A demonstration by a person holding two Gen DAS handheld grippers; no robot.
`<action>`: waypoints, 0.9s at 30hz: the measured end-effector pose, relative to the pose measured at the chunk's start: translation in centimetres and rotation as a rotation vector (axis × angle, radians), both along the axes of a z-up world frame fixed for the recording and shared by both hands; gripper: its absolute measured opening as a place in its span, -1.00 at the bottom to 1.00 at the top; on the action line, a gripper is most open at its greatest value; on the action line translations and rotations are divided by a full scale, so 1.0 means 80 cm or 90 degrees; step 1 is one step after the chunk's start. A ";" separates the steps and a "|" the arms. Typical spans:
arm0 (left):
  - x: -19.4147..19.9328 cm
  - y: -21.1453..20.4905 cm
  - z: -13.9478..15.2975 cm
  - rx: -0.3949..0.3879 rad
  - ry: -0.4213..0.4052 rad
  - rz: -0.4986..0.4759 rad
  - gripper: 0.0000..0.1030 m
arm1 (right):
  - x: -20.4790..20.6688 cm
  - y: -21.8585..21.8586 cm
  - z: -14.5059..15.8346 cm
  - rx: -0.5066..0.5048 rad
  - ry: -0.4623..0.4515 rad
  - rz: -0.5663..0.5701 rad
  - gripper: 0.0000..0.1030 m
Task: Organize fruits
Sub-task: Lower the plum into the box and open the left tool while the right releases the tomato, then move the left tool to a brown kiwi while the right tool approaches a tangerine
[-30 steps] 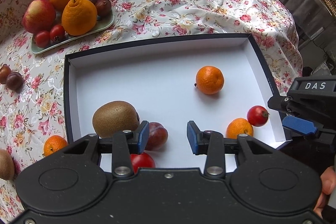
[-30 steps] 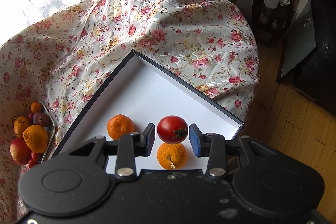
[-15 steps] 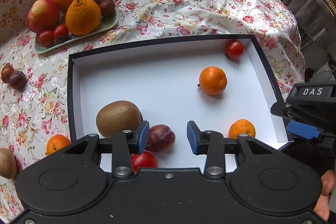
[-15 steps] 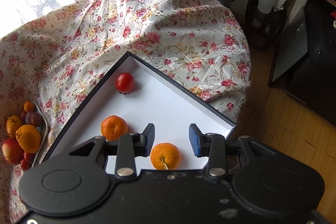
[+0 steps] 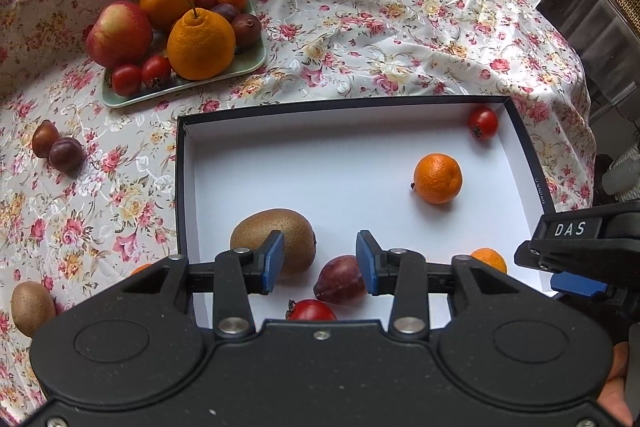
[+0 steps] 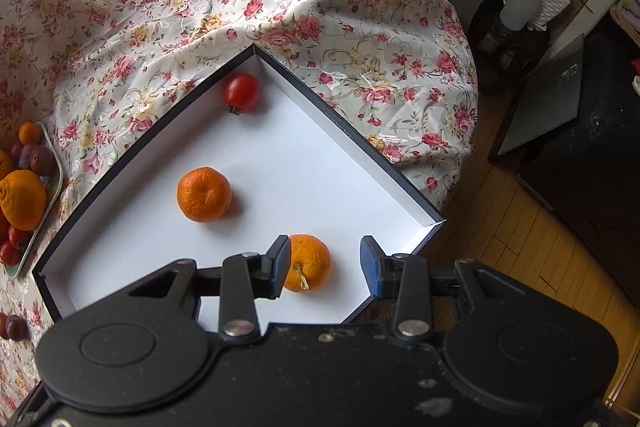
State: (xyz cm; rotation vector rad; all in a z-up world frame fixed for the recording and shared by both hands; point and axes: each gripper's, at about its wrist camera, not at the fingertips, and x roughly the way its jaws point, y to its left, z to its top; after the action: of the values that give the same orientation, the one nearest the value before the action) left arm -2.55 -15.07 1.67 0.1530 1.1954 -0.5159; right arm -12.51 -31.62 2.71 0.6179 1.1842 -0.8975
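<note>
Left wrist view looks over a table under a flowered cloth [image 5: 360, 27], with a white box [image 5: 184, 163] lying ahead of the left gripper [image 5: 320, 261]. Its blue pads stand apart, holding nothing; a plum [image 5: 340, 281] sits just below the gap, a kiwi [image 5: 276, 243] behind the left pad, and a tomato [image 5: 310, 310] half cut off by the gripper body. Farther ahead in the box lie a tangerine [image 5: 437, 178] and, in the far right corner, a small tomato [image 5: 483, 123]. Another tangerine [image 5: 489, 259] shows only its top behind the gripper body. Ahead to the left, a green plate [image 5: 256, 61] carries heaped fruit; two plums [image 5: 58, 149] and a second kiwi [image 5: 32, 307] lie loose on the cloth.

From the right wrist view, the right gripper [image 6: 324, 267] is spread wide and empty above the box's near corner, the near tangerine [image 6: 308, 263] just beside its left pad. To the right, wooden floor [image 6: 500, 235] and dark furniture [image 6: 592, 187] fill the room; the plate is cut off at the left edge.
</note>
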 end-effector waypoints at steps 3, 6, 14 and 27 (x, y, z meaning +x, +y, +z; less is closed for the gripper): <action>0.004 0.010 0.003 0.000 -0.003 0.010 -0.07 | 0.013 0.009 0.004 -0.008 0.037 0.029 -0.23; 0.010 0.022 0.007 0.000 -0.006 0.023 -0.07 | 0.026 0.023 0.005 -0.025 0.076 0.076 -0.24; 0.029 0.061 0.013 0.005 -0.007 0.066 -0.06 | 0.048 0.074 0.028 -0.088 0.036 0.179 -0.28; 0.057 0.147 0.013 0.042 0.000 0.144 -0.06 | 0.072 0.145 0.032 0.015 -0.001 0.285 -0.28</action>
State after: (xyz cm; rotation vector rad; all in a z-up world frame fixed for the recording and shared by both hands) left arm 1.98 -3.34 2.67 0.0728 1.2127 -0.2779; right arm -6.75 -20.04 5.30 0.3497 1.2668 -0.5026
